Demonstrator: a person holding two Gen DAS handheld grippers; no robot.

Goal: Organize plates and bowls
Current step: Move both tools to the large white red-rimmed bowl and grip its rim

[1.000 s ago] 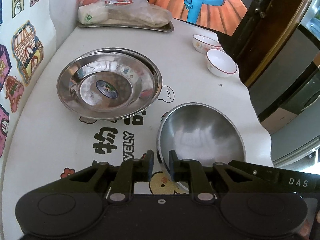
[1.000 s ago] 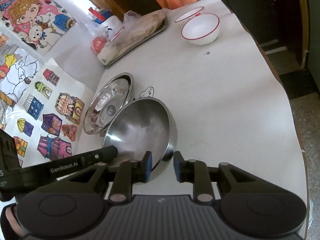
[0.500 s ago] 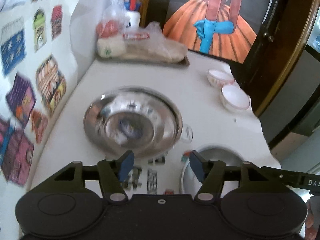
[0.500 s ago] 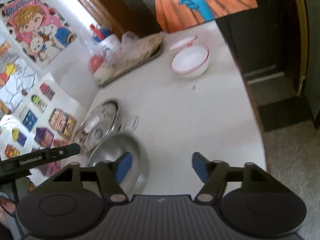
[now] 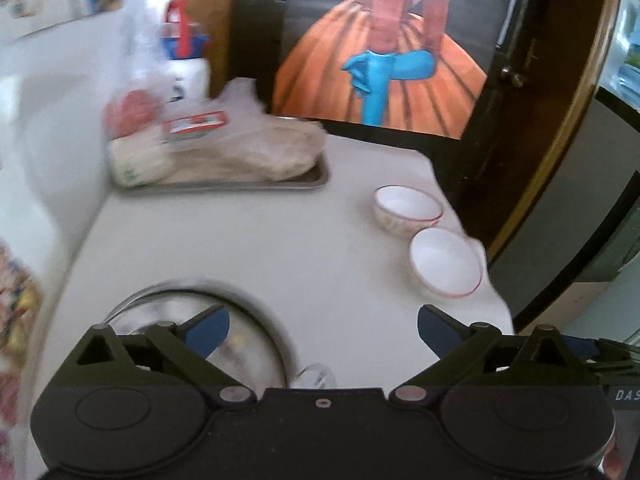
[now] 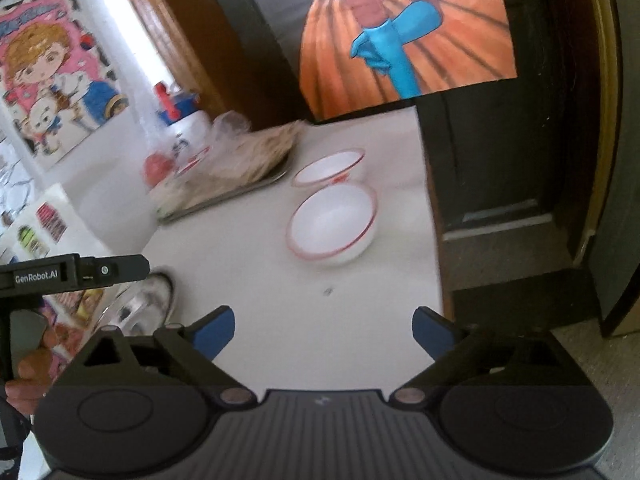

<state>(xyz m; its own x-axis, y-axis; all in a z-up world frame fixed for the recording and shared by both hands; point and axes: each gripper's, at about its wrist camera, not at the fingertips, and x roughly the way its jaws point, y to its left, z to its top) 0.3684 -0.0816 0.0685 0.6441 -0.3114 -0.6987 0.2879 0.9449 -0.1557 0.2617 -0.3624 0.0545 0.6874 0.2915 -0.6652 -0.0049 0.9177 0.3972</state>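
A white table (image 5: pixel 248 248) runs along a wall covered in children's coloured drawings, with a big poster of an orange skirt and a blue-gloved arm (image 6: pixel 404 40) propped at the far end.

Nearest, both tongs are released and hold nothing: the left tongs (image 5: pixel 323 330) hang with jaws spread wide over the table, the right tongs (image 6: pixel 323 326) likewise. Below the left tongs sits the steel plate (image 5: pixel 192 320), blurred; it looks stiff, light and slick, with a thin rim best pinched at the edge. In the right view only a shiny steel edge shows beside the other tool, too smeared to say which dish it is.

Farther on, towards the right edge of the table, stand two small white bowls with red rims, just beside each other: the nearer bowl (image 6: pixel 332 224) and the farther bowl (image 6: pixel 330 168), which carries a faint pattern. They look ceramic, so hard, smooth and chippable. I would take the nearer one by its rim, one finger inside and one outside, and nest it gently.

At the far end a metal tray (image 5: pixel 312 178) holds bagged food (image 5: pixel 224 148) with an unreadable red label.

Readable writing: "GenRobot.AI" on the left tool in the right view, and "DAS" on the tool at the left view's edge.
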